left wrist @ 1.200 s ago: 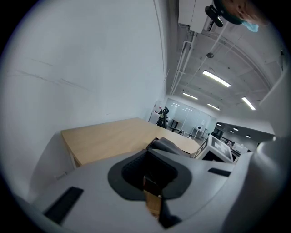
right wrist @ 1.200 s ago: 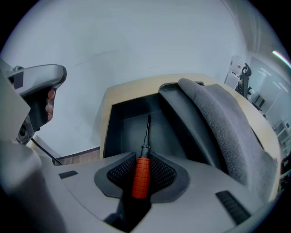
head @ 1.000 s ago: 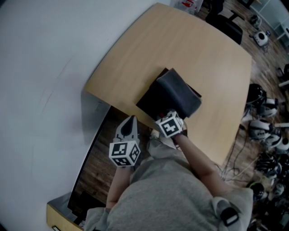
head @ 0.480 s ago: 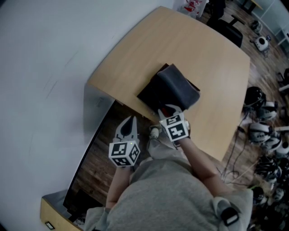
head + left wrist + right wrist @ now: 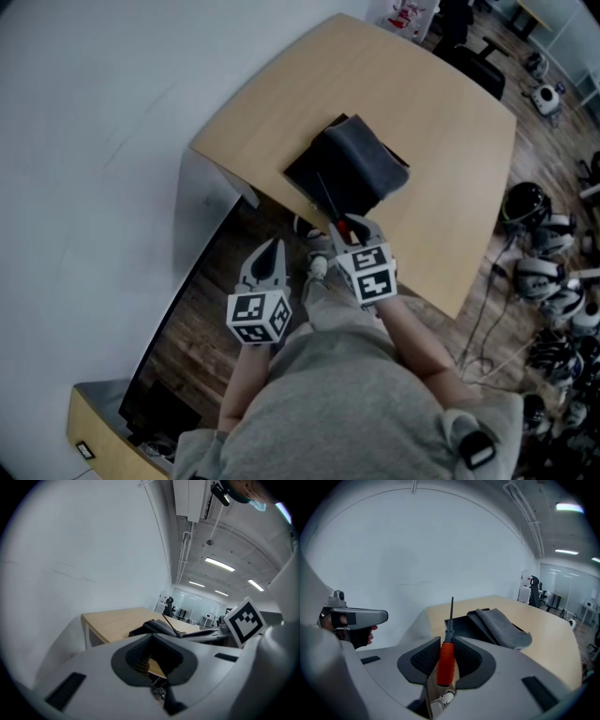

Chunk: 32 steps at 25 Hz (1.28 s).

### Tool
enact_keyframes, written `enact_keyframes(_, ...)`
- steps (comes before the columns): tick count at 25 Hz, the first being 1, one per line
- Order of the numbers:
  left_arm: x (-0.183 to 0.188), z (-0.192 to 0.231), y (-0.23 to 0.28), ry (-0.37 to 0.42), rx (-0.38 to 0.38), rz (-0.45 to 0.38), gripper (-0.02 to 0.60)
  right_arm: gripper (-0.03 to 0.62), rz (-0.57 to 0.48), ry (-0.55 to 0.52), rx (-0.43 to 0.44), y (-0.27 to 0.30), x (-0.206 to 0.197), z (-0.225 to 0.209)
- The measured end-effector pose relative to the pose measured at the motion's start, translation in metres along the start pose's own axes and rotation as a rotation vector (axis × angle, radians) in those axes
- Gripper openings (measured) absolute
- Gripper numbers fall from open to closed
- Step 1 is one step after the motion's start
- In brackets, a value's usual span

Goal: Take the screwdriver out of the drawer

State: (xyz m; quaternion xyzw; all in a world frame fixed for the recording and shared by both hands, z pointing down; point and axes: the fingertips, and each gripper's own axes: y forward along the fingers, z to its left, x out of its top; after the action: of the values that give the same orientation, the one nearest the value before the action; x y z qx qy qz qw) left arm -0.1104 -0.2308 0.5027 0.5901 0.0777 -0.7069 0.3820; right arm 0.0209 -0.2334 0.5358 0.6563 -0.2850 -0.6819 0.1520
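The screwdriver (image 5: pixel 446 660) is out of the black drawer (image 5: pixel 309 178) and up in the air by the near edge of the worktop (image 5: pixel 375 84). The right tongs (image 5: pixel 447 644) pinch its fat orange handle. That looks like the best place to hold: thick and not too slippery, while the thin metal rod is smooth. It looks light and stiff and should not bend or break. Its long line runs the same way as the tongs. The tip points away from the person, over the drawer. The left tongs (image 5: pixel 150 639) are pressed together and hold nothing.
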Motion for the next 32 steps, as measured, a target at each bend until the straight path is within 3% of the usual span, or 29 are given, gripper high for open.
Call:
enact_keyframes(14, -0.037, -0.043, -0.062, 0.004, 0.016, -0.023, 0.002, 0.092, -0.112, 0.015, 0.017, -0.078, -0.033, 0.024)
enact_keyframes(32, -0.041, -0.059, -0.078, 0.007, -0.009, -0.045, 0.002, 0.091, -0.176, 0.028, 0.015, -0.111, -0.039, 0.031)
